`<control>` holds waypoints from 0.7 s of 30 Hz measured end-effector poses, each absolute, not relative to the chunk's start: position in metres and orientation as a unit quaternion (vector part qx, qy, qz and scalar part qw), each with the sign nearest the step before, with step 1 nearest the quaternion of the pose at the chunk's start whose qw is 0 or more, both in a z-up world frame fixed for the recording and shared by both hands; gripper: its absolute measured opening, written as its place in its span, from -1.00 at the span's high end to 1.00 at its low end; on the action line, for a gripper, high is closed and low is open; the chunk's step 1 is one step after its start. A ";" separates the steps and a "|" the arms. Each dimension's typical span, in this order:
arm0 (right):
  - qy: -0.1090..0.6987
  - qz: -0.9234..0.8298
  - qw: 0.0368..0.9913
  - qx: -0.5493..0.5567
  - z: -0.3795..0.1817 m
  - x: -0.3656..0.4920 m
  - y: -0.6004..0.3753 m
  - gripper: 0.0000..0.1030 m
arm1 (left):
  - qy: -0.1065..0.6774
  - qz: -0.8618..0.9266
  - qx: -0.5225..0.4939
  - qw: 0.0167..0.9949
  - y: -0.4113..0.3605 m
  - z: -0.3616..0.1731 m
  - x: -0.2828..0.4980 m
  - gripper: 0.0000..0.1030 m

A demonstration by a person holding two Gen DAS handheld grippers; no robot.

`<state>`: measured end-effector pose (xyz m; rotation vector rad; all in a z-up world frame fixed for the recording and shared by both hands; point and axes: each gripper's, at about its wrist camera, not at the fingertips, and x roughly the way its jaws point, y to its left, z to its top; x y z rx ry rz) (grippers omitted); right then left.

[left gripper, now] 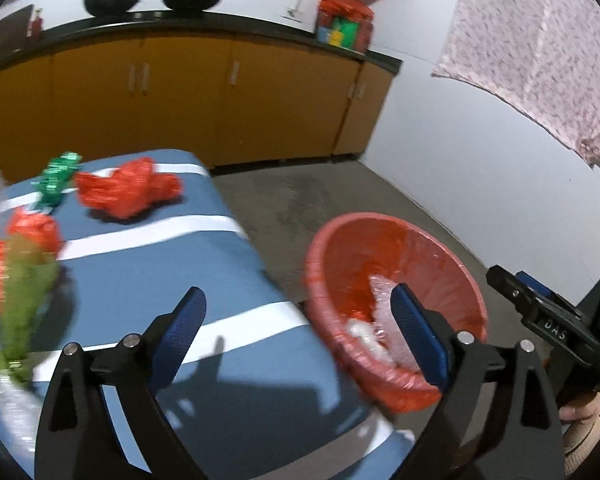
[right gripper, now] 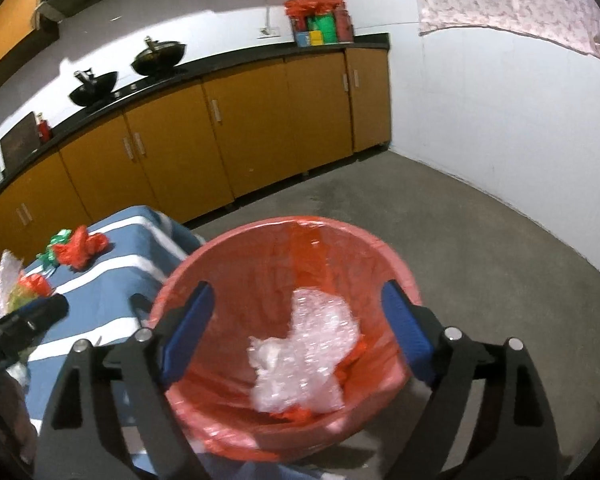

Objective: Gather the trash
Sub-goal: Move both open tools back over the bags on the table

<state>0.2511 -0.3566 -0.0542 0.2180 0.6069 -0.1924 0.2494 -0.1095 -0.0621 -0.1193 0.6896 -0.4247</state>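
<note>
Bubble wrap (right gripper: 300,356) lies crumpled in the red-lined bin (right gripper: 396,264), directly below the right hand-held gripper (right gripper: 300,332), whose jaws stand wide and empty. At nine o'clock the left hand-held gripper (left gripper: 300,340), equally wide and empty, hangs over the striped worktop (left gripper: 148,280). Next pick, I judge: the red plastic bag (left gripper: 128,192) at eleven o'clock (a green wrapper (left gripper: 58,176) lies just beside it). Approach low, close on the bag's bunched middle, then carry it over the bin before releasing.
</note>
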 end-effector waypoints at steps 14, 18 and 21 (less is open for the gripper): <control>0.317 0.083 0.944 0.051 -0.047 0.254 -0.183 -0.63 | 0.295 0.074 -0.063 0.950 0.093 -0.048 0.199 -0.96; 0.327 0.141 0.933 0.045 -0.050 0.255 -0.123 -0.63 | 0.307 0.127 -0.071 0.940 0.141 -0.057 0.187 -0.96; 0.336 0.178 0.924 0.043 -0.052 0.255 -0.087 -0.62 | 0.310 0.154 -0.061 0.936 0.166 -0.066 0.183 -0.96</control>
